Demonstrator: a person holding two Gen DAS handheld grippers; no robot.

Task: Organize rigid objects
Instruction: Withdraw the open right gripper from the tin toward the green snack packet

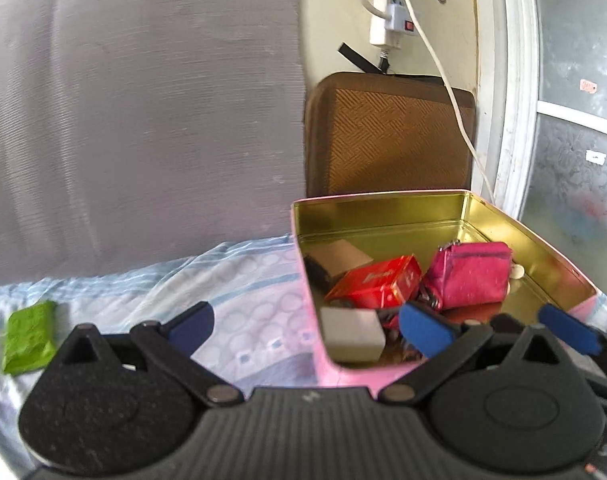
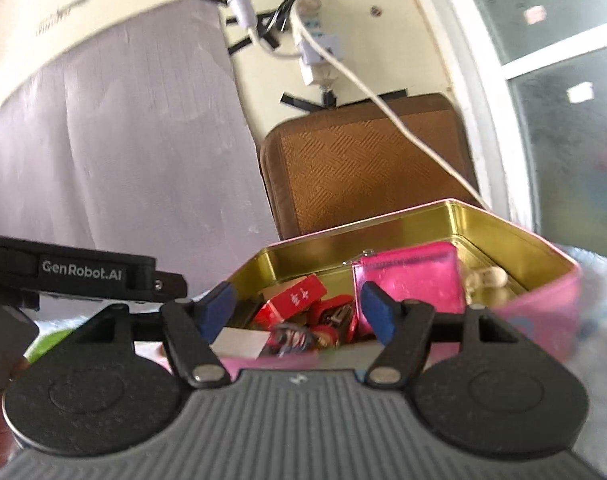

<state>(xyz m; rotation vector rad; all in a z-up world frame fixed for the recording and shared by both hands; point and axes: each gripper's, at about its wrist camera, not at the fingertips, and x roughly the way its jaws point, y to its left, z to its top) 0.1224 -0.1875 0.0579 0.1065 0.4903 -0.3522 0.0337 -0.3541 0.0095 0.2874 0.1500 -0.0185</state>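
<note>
Pink tin (image 1: 455,372) on my bedsheet (image 1: 231,280) already holds most of the load: a red box (image 1: 377,282), a pink pouch (image 1: 469,276) and a grey block (image 1: 353,338). My left gripper (image 1: 307,326) hangs wide open and empty at its near wall; my right gripper (image 2: 297,312) stands partly open, gripping nothing. One green packet (image 1: 29,338) lies well apart, seemingly the last item left to box.

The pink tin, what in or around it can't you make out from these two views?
- Small dark items under the red box: left wrist view, hidden by the left gripper fingers.
- Pink pouch: right wrist view, blurred.
- Pink tin: near wall cut off by the gripper bodies.
</note>
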